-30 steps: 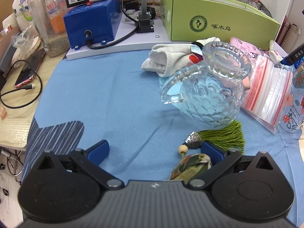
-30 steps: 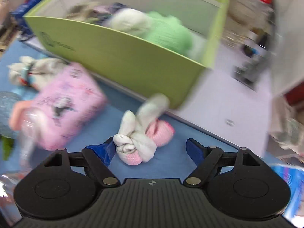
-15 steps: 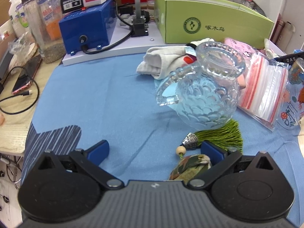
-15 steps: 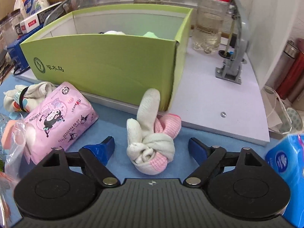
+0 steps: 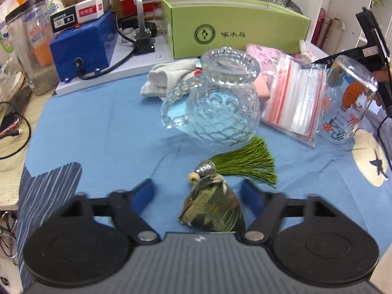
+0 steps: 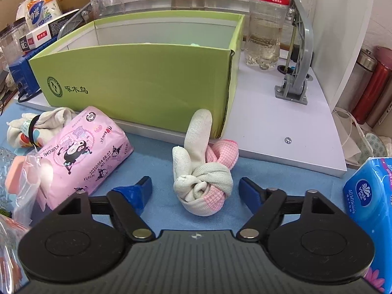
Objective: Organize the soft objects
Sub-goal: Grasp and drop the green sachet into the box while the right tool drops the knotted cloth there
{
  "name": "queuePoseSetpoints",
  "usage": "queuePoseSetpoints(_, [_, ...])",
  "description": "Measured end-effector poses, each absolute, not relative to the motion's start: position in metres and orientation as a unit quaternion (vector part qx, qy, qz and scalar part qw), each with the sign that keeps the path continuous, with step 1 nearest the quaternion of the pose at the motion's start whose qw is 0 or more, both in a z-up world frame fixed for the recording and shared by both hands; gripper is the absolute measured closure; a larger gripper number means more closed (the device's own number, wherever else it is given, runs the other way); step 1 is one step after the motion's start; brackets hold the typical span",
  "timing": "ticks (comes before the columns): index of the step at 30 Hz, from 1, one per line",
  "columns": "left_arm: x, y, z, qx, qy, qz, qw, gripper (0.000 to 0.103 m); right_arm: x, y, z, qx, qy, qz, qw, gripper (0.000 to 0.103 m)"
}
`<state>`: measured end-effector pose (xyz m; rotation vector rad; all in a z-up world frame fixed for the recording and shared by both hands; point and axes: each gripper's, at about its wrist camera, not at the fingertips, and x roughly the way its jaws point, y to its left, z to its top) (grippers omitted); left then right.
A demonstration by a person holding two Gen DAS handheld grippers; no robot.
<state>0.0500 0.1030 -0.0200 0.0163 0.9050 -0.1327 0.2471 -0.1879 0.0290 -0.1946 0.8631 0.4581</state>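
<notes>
My left gripper (image 5: 197, 192) is open around a green patterned fabric sachet (image 5: 213, 207) with a green tassel (image 5: 245, 163), lying on the blue cloth. My right gripper (image 6: 194, 187) is open around a knotted white and pink sock bundle (image 6: 204, 181) on the cloth, without touching it. The green cardboard box (image 6: 147, 83) stands just behind it and also shows in the left wrist view (image 5: 232, 30). A white sock bundle (image 6: 36, 125) and a pink tissue pack (image 6: 80, 152) lie to the left. The white socks also show in the left wrist view (image 5: 169, 78).
A glass pitcher (image 5: 215, 112) stands just behind the sachet. Zip bags (image 5: 294, 103) and a printed glass (image 5: 348, 103) lie right of it. A blue device (image 5: 83, 46) and a plastic jar (image 5: 29, 54) stand at the back left. A blue tissue pack (image 6: 370, 208) and a cola bottle (image 6: 267, 22) are on the right.
The left gripper has shifted so that the sachet now lies between its fingers. The right gripper has swung, steadied and come lower in front of the sock bundle.
</notes>
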Motion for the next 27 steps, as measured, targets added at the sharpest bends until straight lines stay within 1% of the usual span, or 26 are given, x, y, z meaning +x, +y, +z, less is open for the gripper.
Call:
queuePoseSetpoints(1, [0.049,0.106,-0.017,0.0,0.439,-0.065,0.896,0.063,0.248,-0.193,0.031,-0.081,0.418,0.218,0.878,0.078])
queuePoseSetpoints(2, [0.048,0.108,-0.014,-0.008,0.441,-0.067,0.895,0.069,0.249,-0.199,0.032,-0.062,0.424,0.218,0.877,0.079])
queuePoseSetpoints(4, [0.045,0.114,-0.009,-0.03,0.442,-0.071,0.894,0.069,0.247,-0.208,0.035,-0.048,0.428,0.216,0.876,0.08])
queuePoseSetpoints(7, [0.041,0.125,0.004,-0.056,0.439,-0.083,0.893,0.069,0.231,-0.218,0.05,-0.04,0.412,0.22,0.883,0.08])
queuePoseSetpoints(12, [0.058,0.152,0.054,-0.093,0.41,-0.1,0.902,0.069,0.215,-0.235,0.095,-0.022,0.366,0.228,0.902,0.08])
queuePoseSetpoints(17, [0.123,0.154,0.127,-0.073,0.343,-0.102,0.931,0.069,0.229,-0.224,0.152,-0.008,0.292,0.252,0.923,0.08])
queuePoseSetpoints(21, [0.192,0.137,0.167,-0.07,0.3,-0.126,0.943,0.069,0.263,-0.198,0.173,-0.009,0.264,0.268,0.927,0.079])
queuePoseSetpoints(24, [0.242,0.119,0.174,-0.076,0.287,-0.138,0.945,0.069,0.293,-0.179,0.17,-0.013,0.271,0.276,0.922,0.079])
queuePoseSetpoints(27, [0.283,0.102,0.163,-0.079,0.294,-0.149,0.941,0.069,0.318,-0.162,0.157,-0.015,0.288,0.283,0.915,0.079])
